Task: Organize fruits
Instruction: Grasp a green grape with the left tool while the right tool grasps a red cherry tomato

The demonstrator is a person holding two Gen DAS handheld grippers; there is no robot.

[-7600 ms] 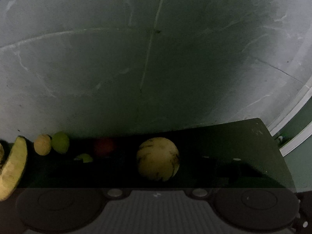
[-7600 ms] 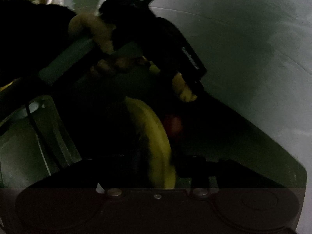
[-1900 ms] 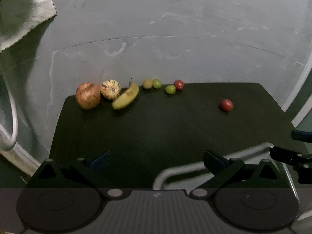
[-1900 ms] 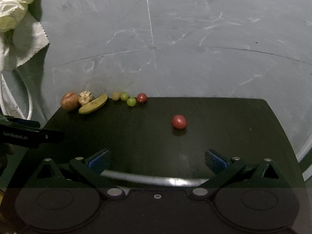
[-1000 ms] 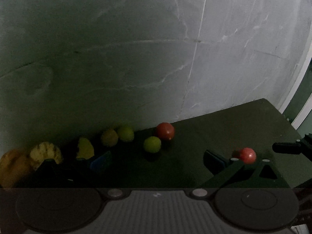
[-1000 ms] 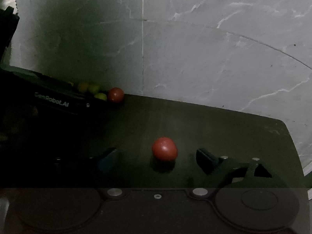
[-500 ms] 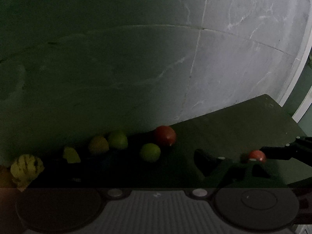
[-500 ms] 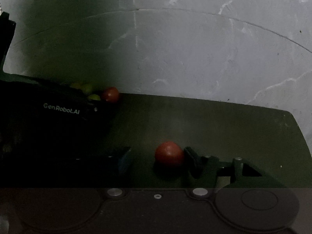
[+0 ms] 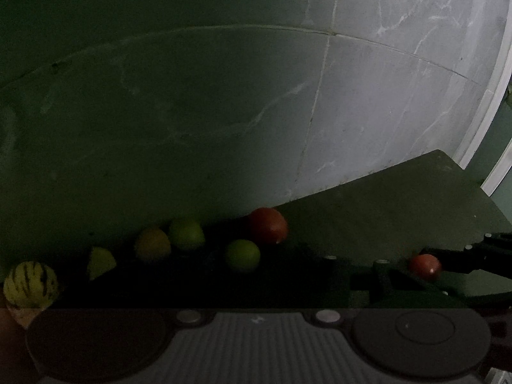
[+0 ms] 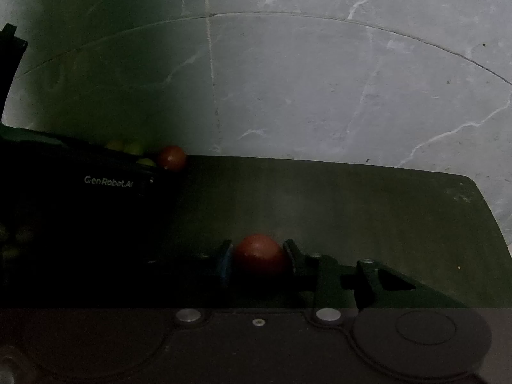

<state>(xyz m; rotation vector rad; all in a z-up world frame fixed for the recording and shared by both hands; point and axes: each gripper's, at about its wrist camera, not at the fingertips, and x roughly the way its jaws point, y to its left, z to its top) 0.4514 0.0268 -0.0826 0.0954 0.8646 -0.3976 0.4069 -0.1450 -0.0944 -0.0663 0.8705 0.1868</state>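
Note:
My right gripper (image 10: 259, 260) is shut on a small red fruit (image 10: 260, 256) that rests low on the dark mat (image 10: 352, 198); the same fruit (image 9: 425, 266) shows at the right in the left wrist view, between the right gripper's fingers. A row of fruits lies at the mat's back edge: a red one (image 9: 268, 225), a green one (image 9: 242, 255), another green one (image 9: 187, 234), an orange one (image 9: 152, 244), a banana tip (image 9: 100, 261) and a striped yellow fruit (image 9: 30, 284). My left gripper hangs low in front of this row; its fingers are lost in the dark.
The mat (image 9: 400, 204) lies on a grey marble floor (image 10: 320, 80). The left gripper's black body (image 10: 80, 211) fills the left of the right wrist view. A white baseboard (image 9: 492, 112) runs at the far right.
My right gripper's jaws have closed onto the lone red fruit. Both grippers have dropped lower toward the mat, and the left view has shifted slightly right along the fruit row.

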